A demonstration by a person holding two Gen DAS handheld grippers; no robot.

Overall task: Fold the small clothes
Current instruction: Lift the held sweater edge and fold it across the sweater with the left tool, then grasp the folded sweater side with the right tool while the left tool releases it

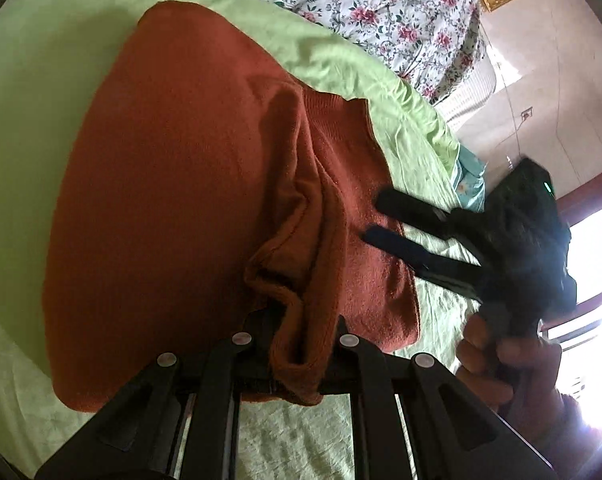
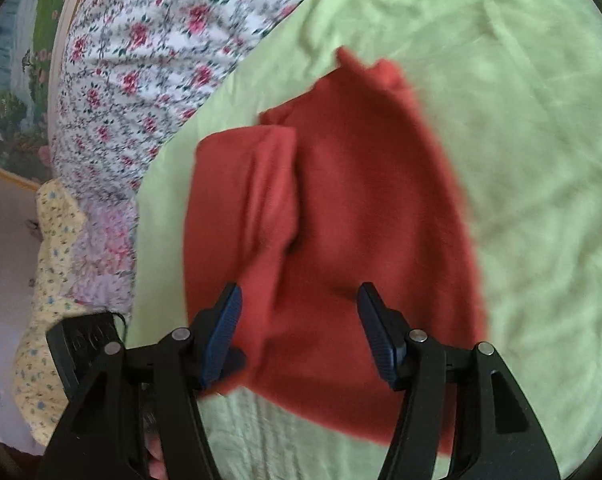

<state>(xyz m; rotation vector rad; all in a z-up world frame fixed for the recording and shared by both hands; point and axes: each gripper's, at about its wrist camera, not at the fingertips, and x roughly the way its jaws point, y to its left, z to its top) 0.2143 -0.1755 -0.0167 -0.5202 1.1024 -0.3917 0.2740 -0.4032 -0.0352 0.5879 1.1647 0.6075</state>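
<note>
Left gripper (image 1: 301, 344) jaws pinch the rust sweater (image 1: 173, 184); right gripper (image 2: 299, 332) jaws spread.

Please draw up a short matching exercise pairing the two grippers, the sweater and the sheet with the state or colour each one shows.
Column 1
1. left gripper
2. right gripper
3. sweater
4. bed sheet

Column 2
A. light green, spread under the garment
B. open, with its fingers over the garment
C. rust orange, partly folded
D. shut on a bunched fold of knit fabric

Pairs: 1-D, 2-B, 3-C, 4-A
</note>
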